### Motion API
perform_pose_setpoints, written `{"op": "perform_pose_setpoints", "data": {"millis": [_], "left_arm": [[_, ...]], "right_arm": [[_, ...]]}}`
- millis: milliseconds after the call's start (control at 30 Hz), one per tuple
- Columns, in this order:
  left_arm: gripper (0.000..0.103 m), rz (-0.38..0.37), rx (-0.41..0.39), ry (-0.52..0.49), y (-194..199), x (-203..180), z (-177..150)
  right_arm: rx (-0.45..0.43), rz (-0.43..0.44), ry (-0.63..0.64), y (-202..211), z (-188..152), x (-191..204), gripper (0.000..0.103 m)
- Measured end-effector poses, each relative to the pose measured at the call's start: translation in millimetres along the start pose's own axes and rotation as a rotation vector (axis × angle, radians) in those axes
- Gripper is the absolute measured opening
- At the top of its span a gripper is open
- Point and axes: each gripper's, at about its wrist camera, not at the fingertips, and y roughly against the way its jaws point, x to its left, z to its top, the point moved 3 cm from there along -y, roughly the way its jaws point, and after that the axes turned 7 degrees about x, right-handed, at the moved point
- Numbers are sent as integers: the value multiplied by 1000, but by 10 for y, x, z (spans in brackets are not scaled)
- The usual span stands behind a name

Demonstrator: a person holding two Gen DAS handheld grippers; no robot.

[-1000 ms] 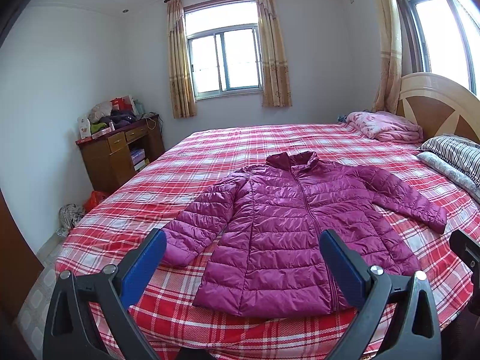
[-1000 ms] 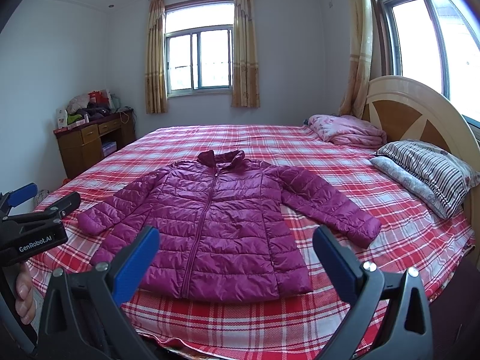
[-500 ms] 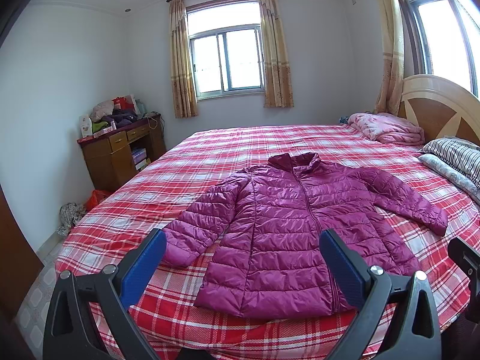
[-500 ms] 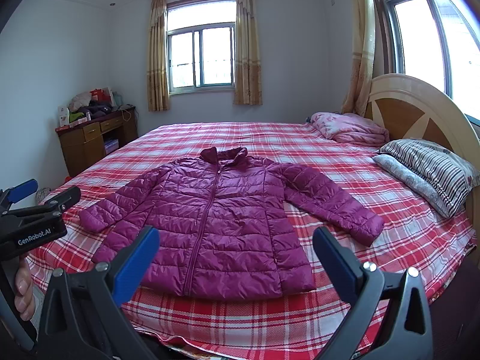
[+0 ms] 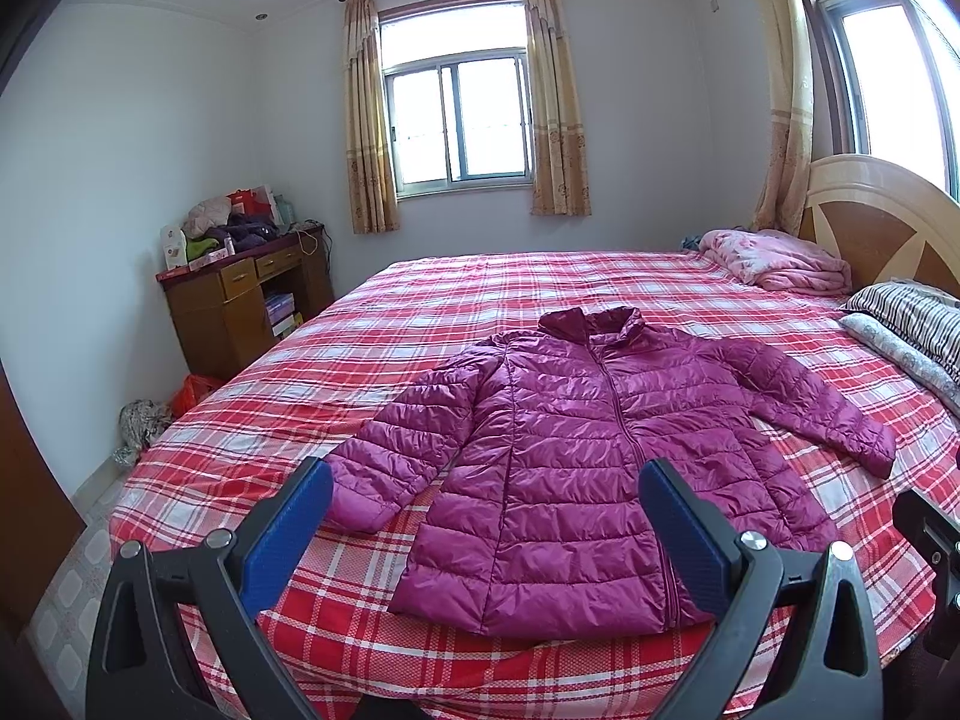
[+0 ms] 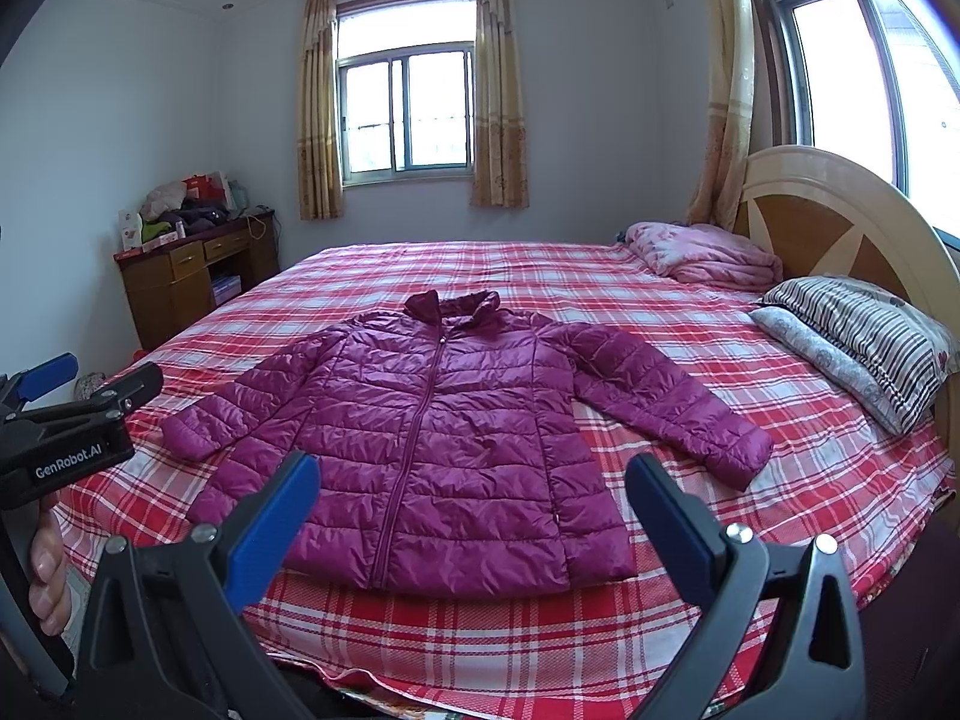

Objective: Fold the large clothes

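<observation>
Magenta puffer jacket (image 5: 600,450) lies flat, zipped, near the bed's (image 5: 420,300) foot edge, sleeves spread. Left tongs (image 5: 486,516) and right tongs (image 6: 471,504) both gape wide, empty. I'd pinch each cuff, then fold sleeves inward evenly.

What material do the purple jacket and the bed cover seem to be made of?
The jacket looks like thin synthetic shell, perhaps nylon, with padding: it shines and is stitched into puffy horizontal rows. The bed cover looks like matte woven cloth, maybe cotton: its red and white checks give no shine. Neither can be confirmed by sight.
</observation>
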Motion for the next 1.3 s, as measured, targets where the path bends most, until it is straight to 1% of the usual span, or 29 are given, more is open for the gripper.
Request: {"op": "perform_pose_setpoints", "data": {"millis": [733,867,967,1067,1133,1200,1300], "left_arm": [[102,-1,6,2,-11,10,-2],[102,3,14,0,-66,5,-38],[102,-5,35,-1,-155,0,-65],[102,-20,55,1,-281,3,-97],[102,-35,73,-2,-396,-5,-120],[102,-37,87,-5,-523,-11,-137],[102,-26,111,-5,-800,4,-142]], "right_arm": [[8,4,-3,-17,-10,13,103],[18,9,-6,-56,-48,30,103],[32,15,-11,-133,-69,-14,103],[60,31,-42,-258,-74,-166,103],[70,27,-67,-365,-92,-296,103],[86,-7,-90,-490,-115,-457,103],[124,-41,-161,-730,-150,-801,103]]}}
